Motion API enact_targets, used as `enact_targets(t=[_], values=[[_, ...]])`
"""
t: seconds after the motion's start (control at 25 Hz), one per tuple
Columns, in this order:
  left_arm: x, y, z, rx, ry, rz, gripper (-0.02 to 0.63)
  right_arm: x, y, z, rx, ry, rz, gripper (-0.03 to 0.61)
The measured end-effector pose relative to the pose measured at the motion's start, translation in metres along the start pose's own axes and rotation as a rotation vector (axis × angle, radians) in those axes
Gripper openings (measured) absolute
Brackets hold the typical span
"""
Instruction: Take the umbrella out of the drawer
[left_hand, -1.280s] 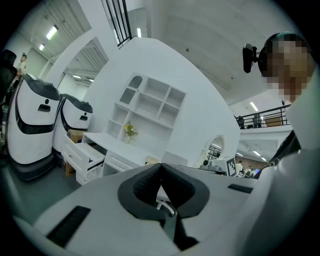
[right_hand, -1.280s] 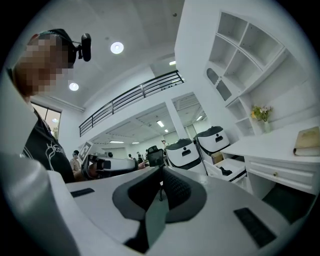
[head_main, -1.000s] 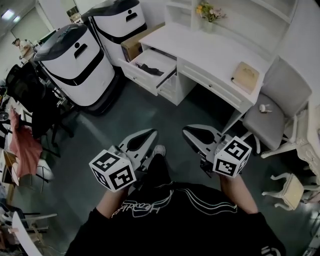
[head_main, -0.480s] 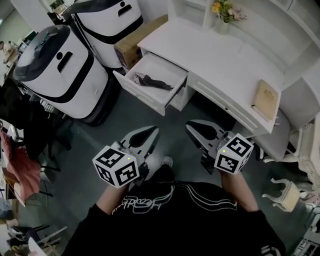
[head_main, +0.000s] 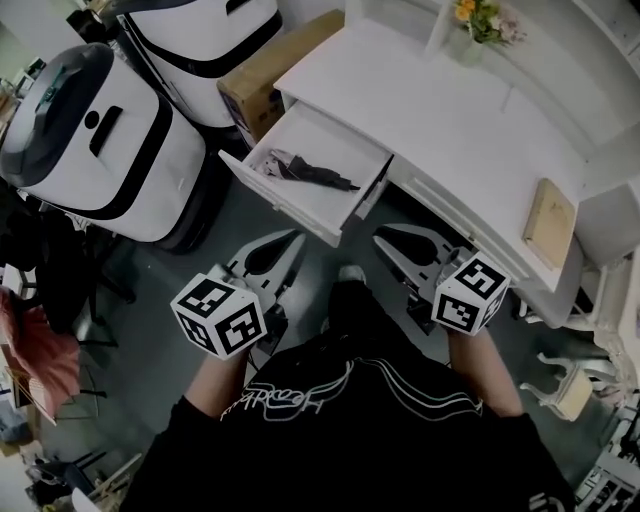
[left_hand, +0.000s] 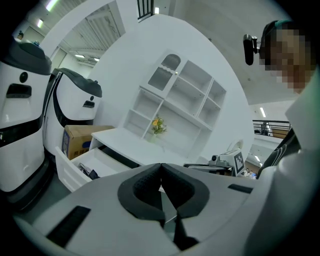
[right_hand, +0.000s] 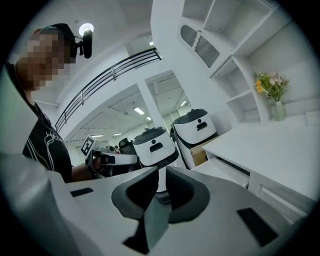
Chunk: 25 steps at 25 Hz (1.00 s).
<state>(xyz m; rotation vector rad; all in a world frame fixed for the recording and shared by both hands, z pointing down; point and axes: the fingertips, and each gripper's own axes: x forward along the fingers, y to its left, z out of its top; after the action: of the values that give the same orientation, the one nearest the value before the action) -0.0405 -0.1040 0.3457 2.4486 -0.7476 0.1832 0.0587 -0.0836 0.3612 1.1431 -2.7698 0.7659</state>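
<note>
A dark folded umbrella lies inside the open white drawer at the desk's left end. In the head view, both grippers hang in front of my body, short of the drawer. My left gripper is shut and empty, just below the drawer front. To its right, the shut right gripper holds nothing and points at the desk edge. The left gripper view shows the drawer at lower left with the umbrella in it. The drawer is also in the right gripper view.
Two large white-and-black machines stand left of the desk, with a cardboard box between them and the white desk. A tan book and a flower vase sit on the desktop. A white stool is at right.
I have moved toward the desk with both grippers carried along, so the open drawer and umbrella now lie much nearer to the jaws. Both grippers stayed shut.
</note>
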Motion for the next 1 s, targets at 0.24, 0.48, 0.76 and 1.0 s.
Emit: enact_targets(t=[0.24, 0.48, 0.76, 1.0], values=[[0.034, 0.043, 0.021, -0.017, 0.028, 0.031, 0.02, 0.046, -0.057, 0.013, 0.018, 0.039, -0.009, 0.054], [0.066, 0.098, 0.043, -0.063, 0.036, 0.081, 0.02, 0.112, -0.105, 0.016, 0.016, 0.13, 0.04, 0.107], [0.085, 0.159, 0.054, -0.137, 0.033, 0.143, 0.02, 0.186, -0.15, 0.011, -0.061, 0.25, 0.055, 0.202], [0.09, 0.2, 0.053, -0.192, 0.025, 0.199, 0.02, 0.24, -0.185, -0.018, -0.141, 0.373, 0.065, 0.233]])
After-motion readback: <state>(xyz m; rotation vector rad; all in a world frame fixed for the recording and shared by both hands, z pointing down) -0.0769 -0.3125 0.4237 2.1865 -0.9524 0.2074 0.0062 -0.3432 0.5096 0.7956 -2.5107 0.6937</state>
